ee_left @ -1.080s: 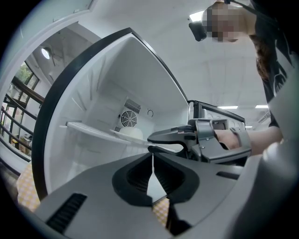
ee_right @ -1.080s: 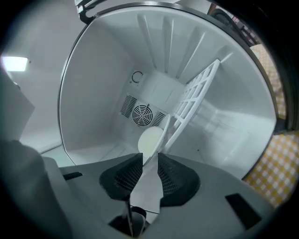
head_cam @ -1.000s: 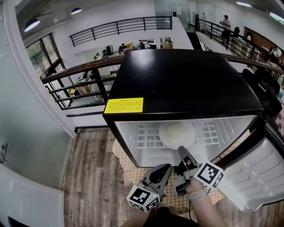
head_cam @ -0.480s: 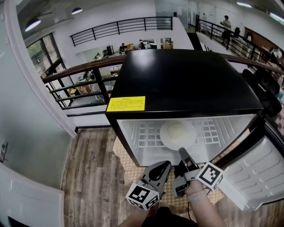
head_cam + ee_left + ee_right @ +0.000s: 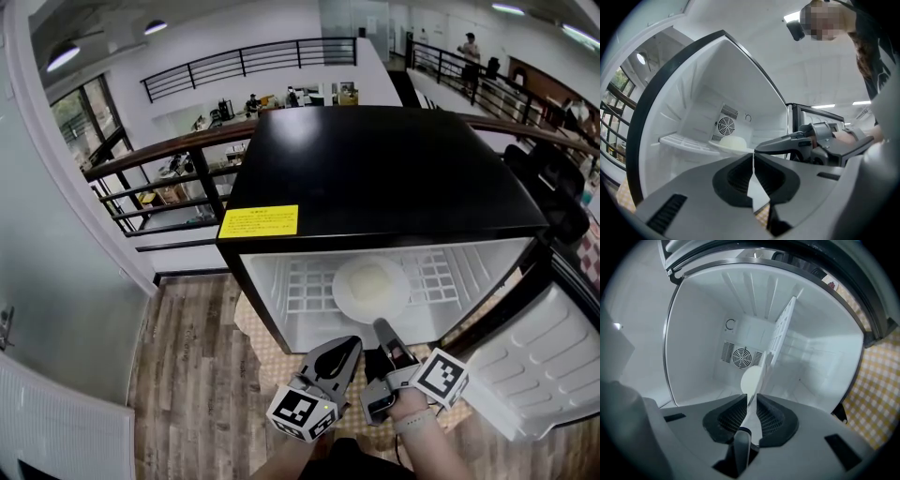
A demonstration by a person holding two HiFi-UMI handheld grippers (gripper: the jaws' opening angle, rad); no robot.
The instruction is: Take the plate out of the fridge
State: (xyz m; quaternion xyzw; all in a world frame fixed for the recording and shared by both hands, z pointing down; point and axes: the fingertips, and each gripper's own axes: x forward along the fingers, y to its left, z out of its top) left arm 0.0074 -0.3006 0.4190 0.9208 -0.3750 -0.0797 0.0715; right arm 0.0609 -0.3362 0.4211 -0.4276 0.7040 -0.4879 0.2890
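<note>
A white plate with a pale mound on it lies on the wire shelf inside the open black fridge. My right gripper reaches the plate's front rim. In the right gripper view the plate shows edge-on and its thin rim runs down between the jaws of the right gripper, which are shut on it. My left gripper hangs just left of the right one, outside the fridge, shut and holding nothing. In the left gripper view, beyond the left gripper, the right gripper meets the plate.
The fridge door stands open at the right, its white inner shelves facing up. A yellow checked mat lies under the fridge on the wooden floor. A fan grille sits on the fridge's back wall. Black railings run behind.
Almost nothing differs. Both grippers stay in front of the fridge opening, the right one still at the plate's front rim. The head view has shifted slightly.
</note>
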